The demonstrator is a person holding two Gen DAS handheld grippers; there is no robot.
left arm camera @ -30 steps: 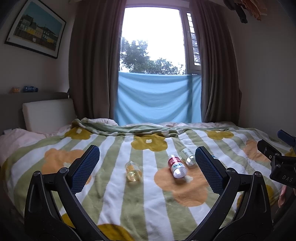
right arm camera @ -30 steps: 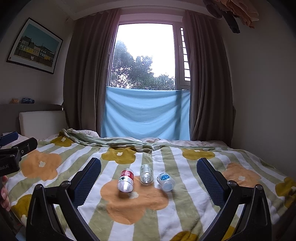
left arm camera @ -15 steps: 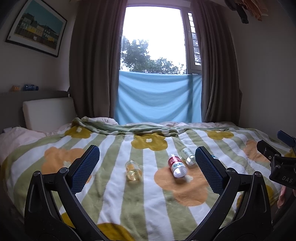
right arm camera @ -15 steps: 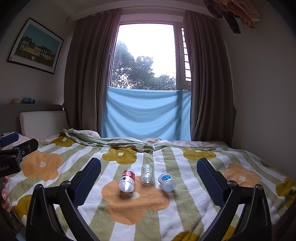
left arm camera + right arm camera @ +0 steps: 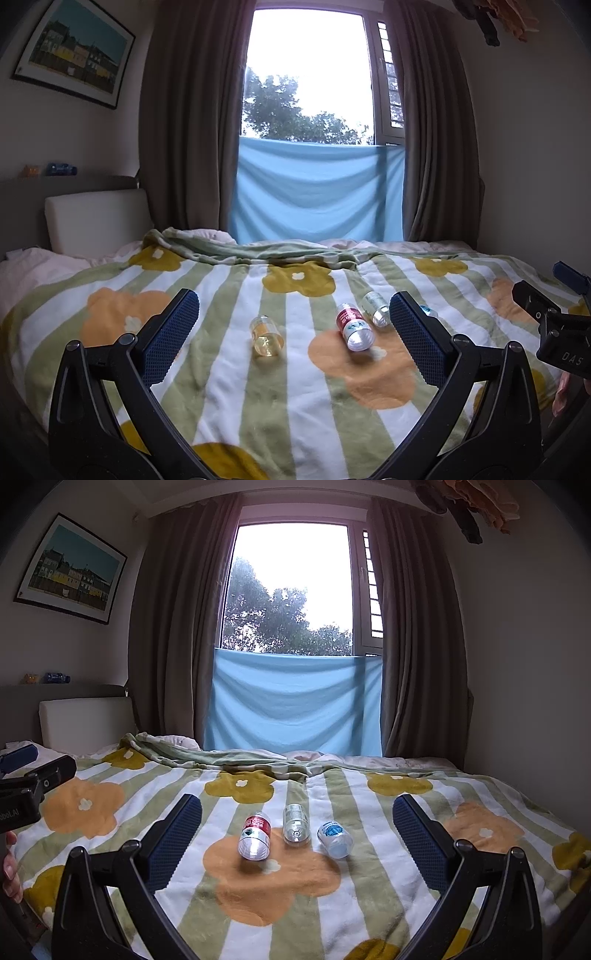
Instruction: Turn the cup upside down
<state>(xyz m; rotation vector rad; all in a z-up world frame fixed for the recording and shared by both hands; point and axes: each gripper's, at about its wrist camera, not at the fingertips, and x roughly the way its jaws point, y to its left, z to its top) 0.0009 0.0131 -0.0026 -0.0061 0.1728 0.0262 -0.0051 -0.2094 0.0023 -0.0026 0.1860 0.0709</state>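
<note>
Left wrist view: the left gripper [image 5: 293,325] hangs above the bed, jaws spread wide and empty. The cup [image 5: 266,335], a small clear one, lies on its side on the striped blanket [image 5: 295,406], between the two jaws and farther off, a little left of centre. To its right lie a red-labelled bottle [image 5: 354,327] and a clear bottle [image 5: 376,308], near the right jaw. In the right wrist view the right gripper [image 5: 297,829] is also wide open, with three bottles lying between its jaws; the cup does not show there.
</note>
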